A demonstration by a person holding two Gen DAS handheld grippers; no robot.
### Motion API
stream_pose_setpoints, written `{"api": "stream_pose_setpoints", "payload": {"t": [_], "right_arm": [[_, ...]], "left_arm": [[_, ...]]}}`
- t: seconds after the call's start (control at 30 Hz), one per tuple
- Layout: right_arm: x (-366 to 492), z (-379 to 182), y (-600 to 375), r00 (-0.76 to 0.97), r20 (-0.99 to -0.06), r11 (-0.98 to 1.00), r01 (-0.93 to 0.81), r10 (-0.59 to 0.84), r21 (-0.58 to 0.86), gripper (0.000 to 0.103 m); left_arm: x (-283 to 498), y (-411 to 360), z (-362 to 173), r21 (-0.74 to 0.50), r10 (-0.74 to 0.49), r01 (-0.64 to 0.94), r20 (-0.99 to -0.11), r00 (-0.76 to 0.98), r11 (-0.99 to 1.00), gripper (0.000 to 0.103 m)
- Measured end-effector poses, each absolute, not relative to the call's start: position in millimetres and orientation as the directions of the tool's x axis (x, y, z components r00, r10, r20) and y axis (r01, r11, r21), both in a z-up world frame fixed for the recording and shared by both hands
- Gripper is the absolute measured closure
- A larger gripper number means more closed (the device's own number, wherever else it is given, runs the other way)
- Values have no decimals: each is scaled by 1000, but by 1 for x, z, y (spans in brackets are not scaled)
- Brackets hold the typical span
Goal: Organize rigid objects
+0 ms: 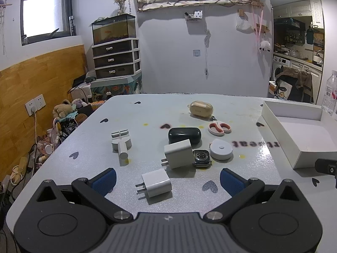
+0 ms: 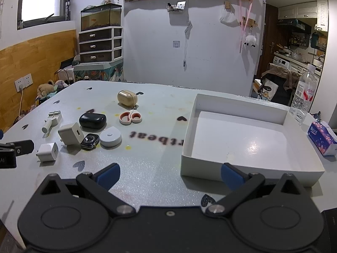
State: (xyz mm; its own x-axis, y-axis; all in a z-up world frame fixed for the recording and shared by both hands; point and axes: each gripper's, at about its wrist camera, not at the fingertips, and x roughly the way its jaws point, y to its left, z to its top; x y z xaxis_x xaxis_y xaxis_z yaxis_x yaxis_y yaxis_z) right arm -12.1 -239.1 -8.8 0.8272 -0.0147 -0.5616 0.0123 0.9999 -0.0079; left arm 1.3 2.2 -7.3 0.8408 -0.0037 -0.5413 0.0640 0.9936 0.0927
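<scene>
My left gripper (image 1: pixel 167 180) is open and empty, with a small white charger (image 1: pixel 155 182) lying between its blue pads. Beyond it lie a larger white charger (image 1: pixel 179 153), a smartwatch body (image 1: pixel 201 157), a round white tape measure (image 1: pixel 221 149), a black earbud case (image 1: pixel 184 135), pink-and-white scissors (image 1: pixel 219 128), a beige earbud case (image 1: pixel 200 108) and a white holder with a tube (image 1: pixel 121 142). My right gripper (image 2: pixel 170 175) is open and empty, near the front edge of the empty white box (image 2: pixel 242 139). The same objects lie to its left, around the black case (image 2: pixel 92 120).
A water bottle (image 2: pixel 304 93) and a tissue pack (image 2: pixel 321 137) stand to the right of the box. The table edge (image 1: pixel 69 135) drops off at the left to clutter on the floor. The left gripper's body shows at the left edge of the right wrist view (image 2: pixel 12 150).
</scene>
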Motion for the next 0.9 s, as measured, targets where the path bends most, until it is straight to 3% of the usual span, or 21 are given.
{"api": "stream_pose_setpoints", "payload": {"t": [0.9], "right_arm": [[-11, -9, -238, 826, -564, 1000, 11, -15, -11, 0]], "left_arm": [[0, 1, -5, 90, -7, 67, -541, 841, 994, 0]]}}
